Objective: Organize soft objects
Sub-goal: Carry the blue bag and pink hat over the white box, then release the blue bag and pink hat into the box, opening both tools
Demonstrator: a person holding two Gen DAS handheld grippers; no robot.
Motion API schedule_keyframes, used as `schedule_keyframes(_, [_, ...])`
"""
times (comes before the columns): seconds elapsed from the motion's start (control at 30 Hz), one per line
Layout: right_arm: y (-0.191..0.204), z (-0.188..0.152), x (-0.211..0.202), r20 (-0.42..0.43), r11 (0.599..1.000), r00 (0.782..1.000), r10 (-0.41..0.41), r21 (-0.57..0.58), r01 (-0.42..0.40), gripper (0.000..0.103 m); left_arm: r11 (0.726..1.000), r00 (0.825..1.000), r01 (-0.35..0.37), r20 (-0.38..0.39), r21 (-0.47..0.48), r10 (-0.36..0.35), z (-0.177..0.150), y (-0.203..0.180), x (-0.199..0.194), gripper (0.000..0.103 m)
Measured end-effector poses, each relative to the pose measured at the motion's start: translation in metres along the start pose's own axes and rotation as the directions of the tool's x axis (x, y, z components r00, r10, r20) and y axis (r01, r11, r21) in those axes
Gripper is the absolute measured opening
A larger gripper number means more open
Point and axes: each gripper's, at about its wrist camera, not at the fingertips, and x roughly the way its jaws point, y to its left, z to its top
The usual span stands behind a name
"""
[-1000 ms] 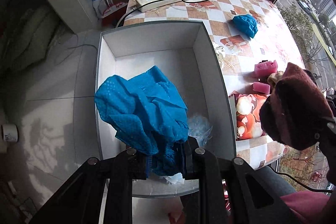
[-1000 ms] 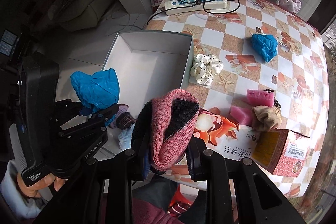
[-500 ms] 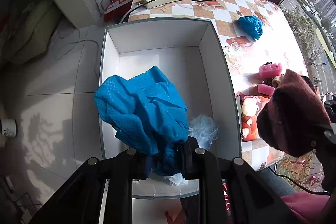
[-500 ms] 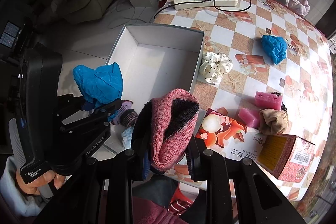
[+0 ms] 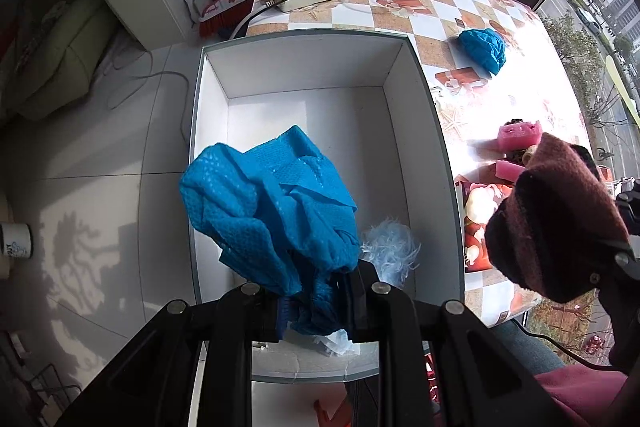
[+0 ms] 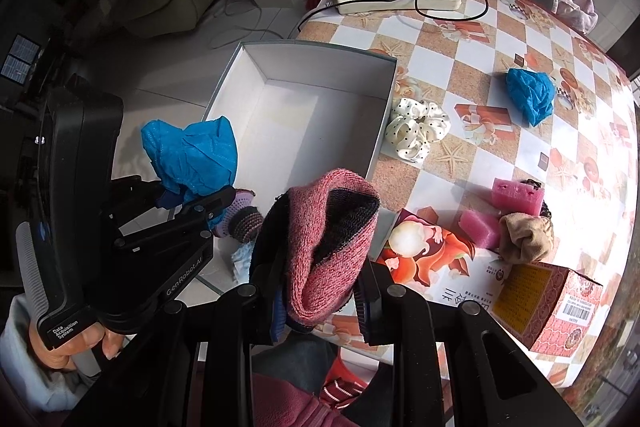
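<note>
**Me:** My left gripper (image 5: 316, 301) is clamped tight on the blue mesh cloth (image 5: 272, 215), pinching its lower bunch; the rest billows up toward eleven o'clock, hanging over the near end of the white box (image 5: 436, 131). I'd judge it nearly weightless and limp, so it should simply drop when I let go.

**Partner:** And the right?

**Me:** The right gripper (image 6: 320, 301) is closed on the pink knit sock (image 6: 332, 239), folded over, hovering above the table edge beside the box's near right corner. It looks soft, thicker and grippy, and holding it mid-fold seems secure.

**Partner:** What remains?

**Me:** Outward on the table: a dotted scrunchie (image 6: 416, 133) at one o'clock, touching the box wall, another blue wad (image 6: 530, 93) beyond it, and pink sponges (image 6: 518, 195) at two. All look like light, squashy bunch-grabs.
</note>
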Motion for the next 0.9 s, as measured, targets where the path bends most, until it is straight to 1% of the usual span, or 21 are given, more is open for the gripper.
schedule_keyframes(0.53, [0.011,0.016,0.014,-0.021,0.999,1.0,0.015,-0.033,-0.015,0.029,0.999,0.999,-0.026,-0.019,-0.037,0.025,0.001,0.017,0.009,0.022])
schedule_keyframes(0.9, [0.019,0.023,0.025,-0.043,0.998,0.999,0.008,-0.059,-0.01,0.029,0.999,0.999,-0.028,-0.038,-0.028,0.027,0.0,0.018,0.015,0.022])
